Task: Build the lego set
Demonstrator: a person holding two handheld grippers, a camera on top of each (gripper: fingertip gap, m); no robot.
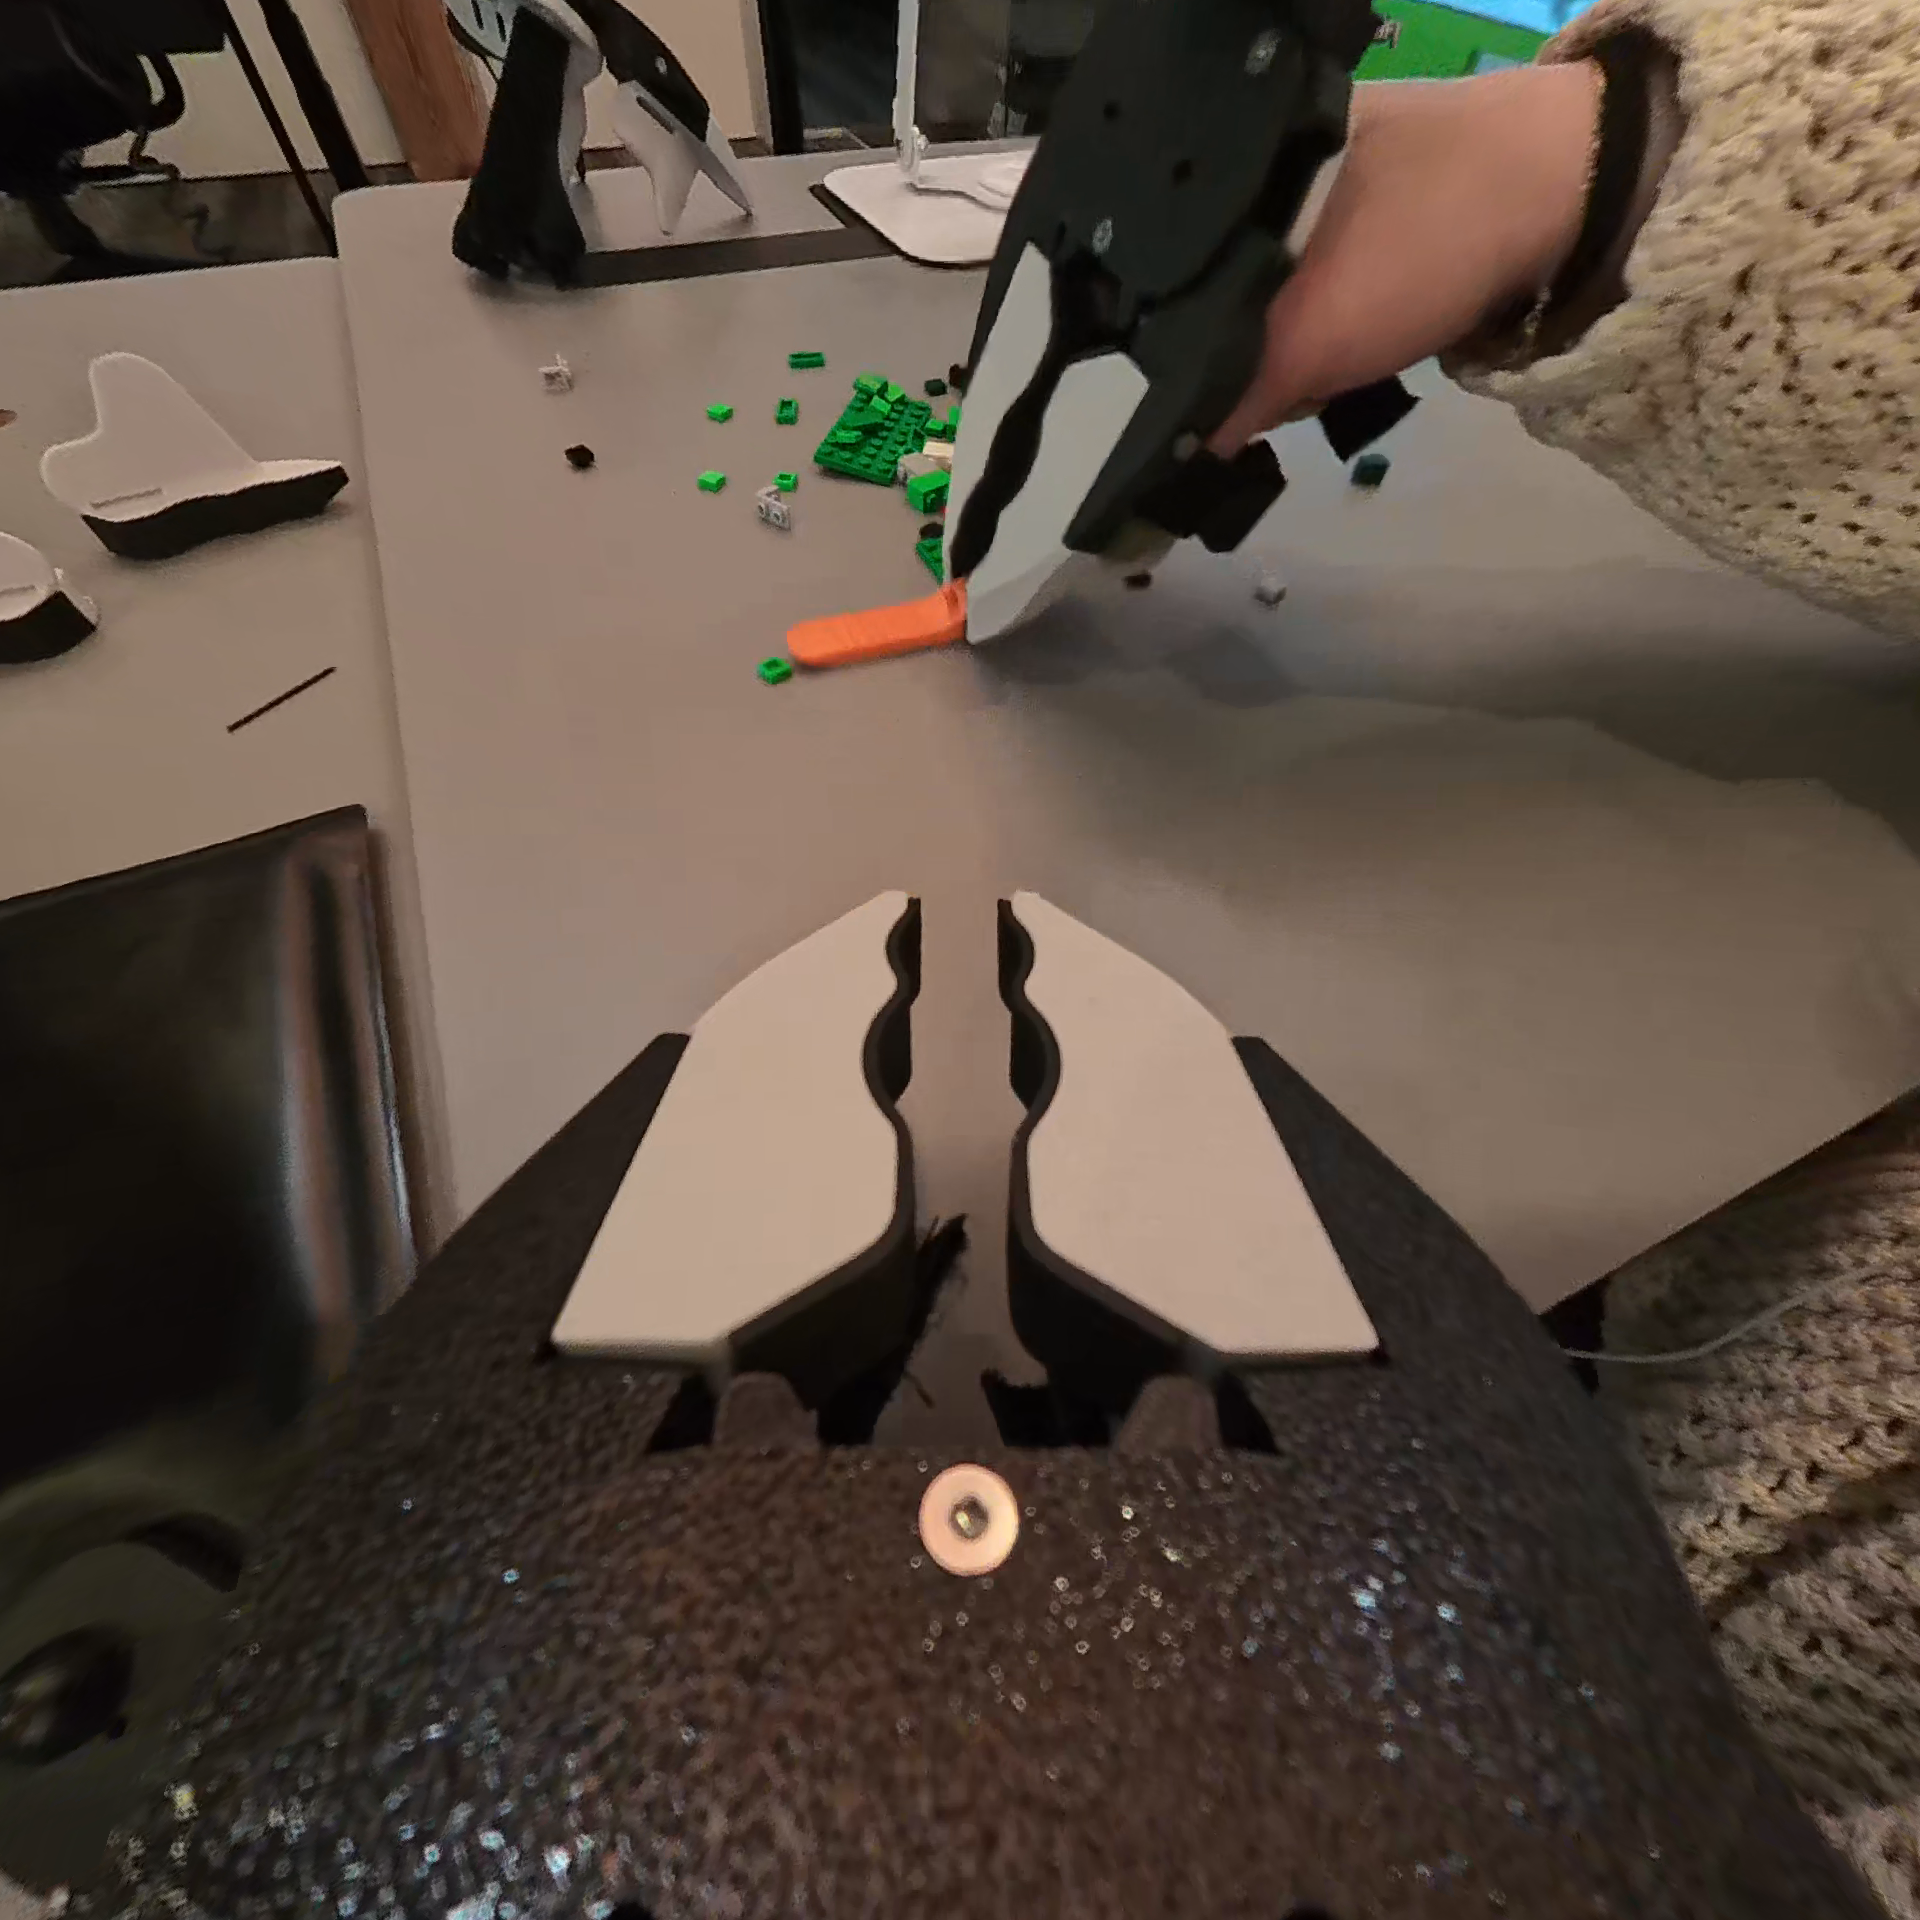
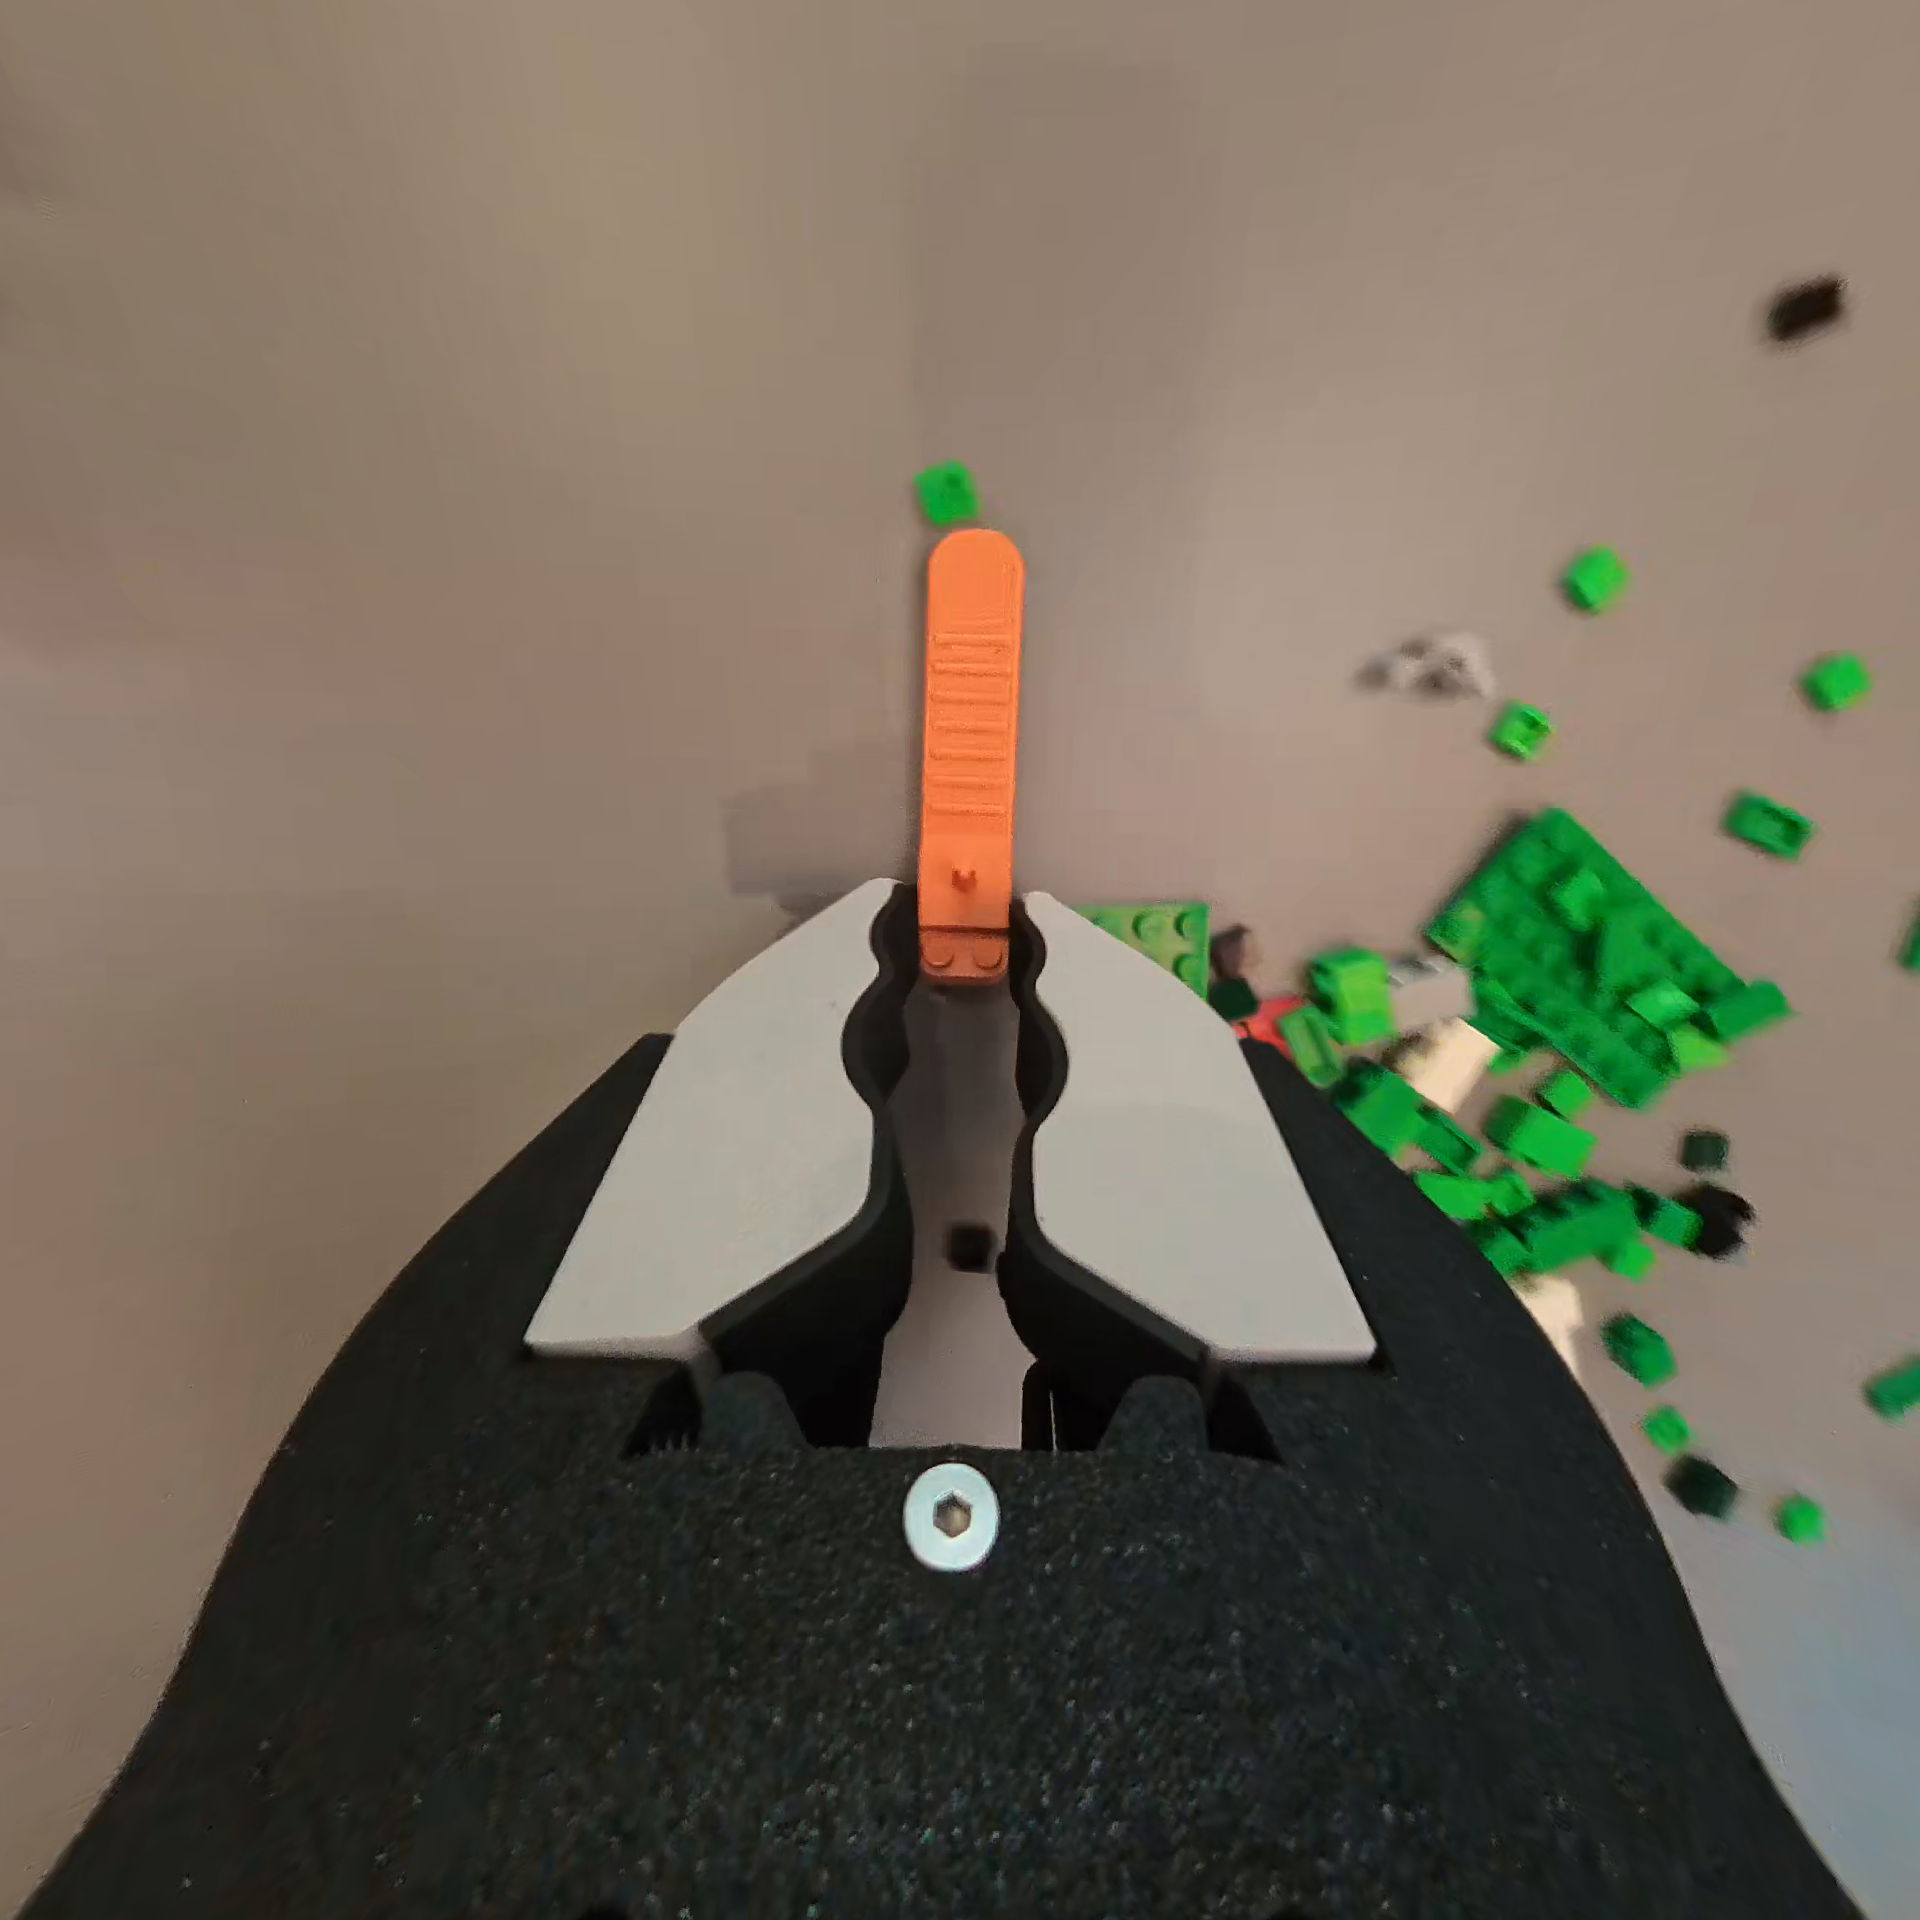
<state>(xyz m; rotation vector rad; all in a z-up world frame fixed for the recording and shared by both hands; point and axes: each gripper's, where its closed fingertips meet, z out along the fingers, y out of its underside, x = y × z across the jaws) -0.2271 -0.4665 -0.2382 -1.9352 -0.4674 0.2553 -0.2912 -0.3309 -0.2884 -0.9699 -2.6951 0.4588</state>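
Observation:
An orange brick separator lies flat on the grey table. My right gripper, held by a hand in a knitted sleeve, is shut on the separator's studded end, tips down at the table. In the right wrist view the separator sticks out forward from between the right gripper's tips. A green plate with small bricks on it sits just behind, among several loose green, black and grey pieces; it also shows in the right wrist view. My left gripper hovers nearer the table's front, narrowly open and empty.
Spare white-and-black gripper fingers lie on the adjoining table at left, with a thin black stick. A dark glossy object sits at the near left. A white stand base is at the back. The knitted sleeve crosses the right side. One gripper's finger ends stand about 15 centimeters off the other's.

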